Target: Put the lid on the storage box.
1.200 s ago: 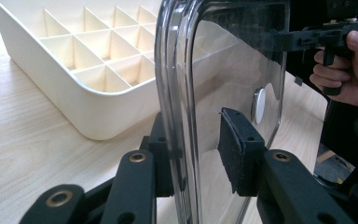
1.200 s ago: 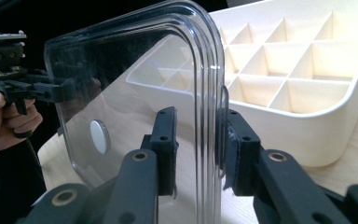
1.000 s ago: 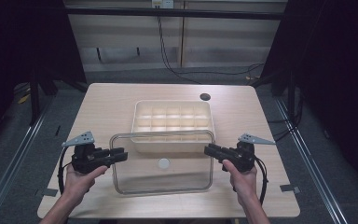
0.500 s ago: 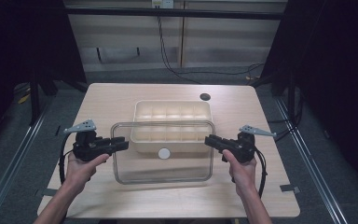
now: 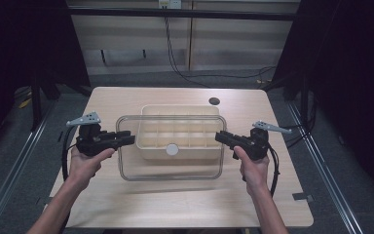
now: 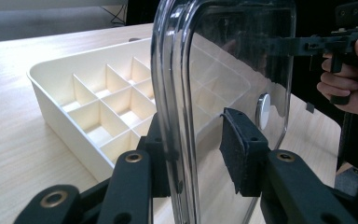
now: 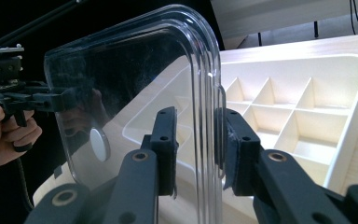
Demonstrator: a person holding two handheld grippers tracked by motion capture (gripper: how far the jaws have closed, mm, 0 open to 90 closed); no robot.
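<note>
A clear plastic lid with a round white knob hangs level in the air, overlapping the near part of a cream divided tray on the table. My left gripper is shut on the lid's left edge and my right gripper on its right edge. In the left gripper view the lid's rim stands between the pads of the left gripper; these jaws have just been opening a little, with the lid still between them. In the right gripper view the right gripper clamps the rim, with the tray behind.
The wooden table has a small dark round spot at its back right and a tape mark near the front right corner. Cables trail from both grippers. Metal rails run along the floor on both sides.
Both hands have risen and moved away from the person, carrying the lid from the front of the table up to where it overlaps the tray.
</note>
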